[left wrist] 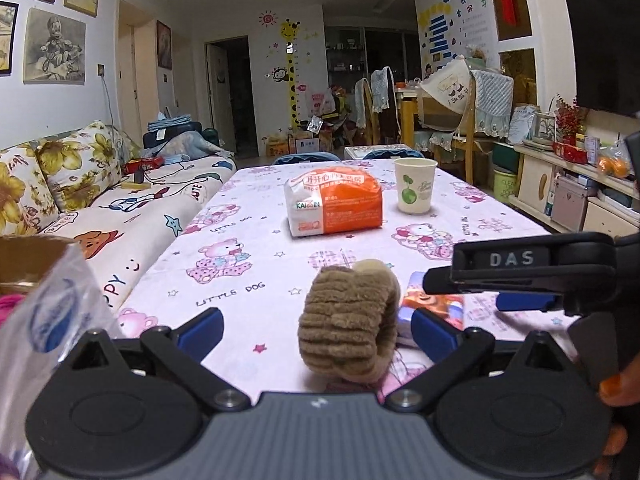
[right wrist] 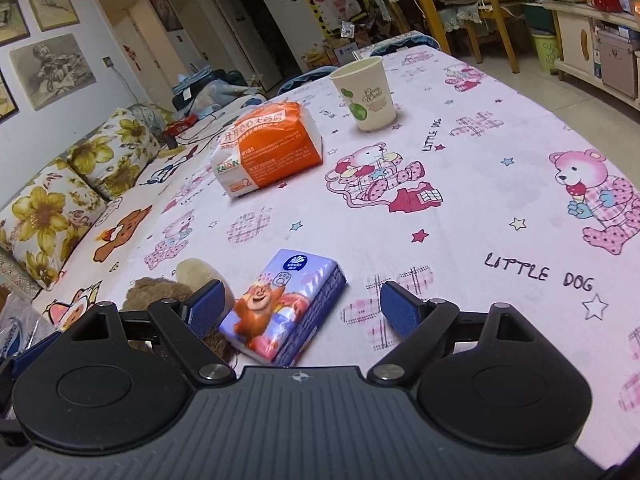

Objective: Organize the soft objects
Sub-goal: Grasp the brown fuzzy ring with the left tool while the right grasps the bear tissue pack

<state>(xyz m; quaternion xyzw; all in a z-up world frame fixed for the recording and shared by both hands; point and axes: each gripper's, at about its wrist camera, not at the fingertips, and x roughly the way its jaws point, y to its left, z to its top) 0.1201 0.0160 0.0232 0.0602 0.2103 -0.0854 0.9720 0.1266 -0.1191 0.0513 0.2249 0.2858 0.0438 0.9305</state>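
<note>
A brown ribbed plush toy (left wrist: 348, 328) stands on the table between the wide-apart fingers of my left gripper (left wrist: 316, 332), which is open and not squeezing it. Just right of the toy lies a small tissue pack (right wrist: 288, 304) with a cartoon bear print. My right gripper (right wrist: 303, 308) is open, with one finger on each side of the pack. In the right wrist view the plush toy (right wrist: 160, 288) peeks out behind the left finger. In the left wrist view the right gripper (left wrist: 464, 292) reaches in from the right over the tissue pack (left wrist: 434, 300).
Farther back on the pink bear-print tablecloth (right wrist: 480, 200) lie an orange-and-white soft package (left wrist: 334, 204) and a paper cup (left wrist: 414, 186). A clear plastic bag (left wrist: 52, 312) and a cardboard box (left wrist: 28, 256) sit at near left. A sofa (left wrist: 100, 200) runs along the table's left side.
</note>
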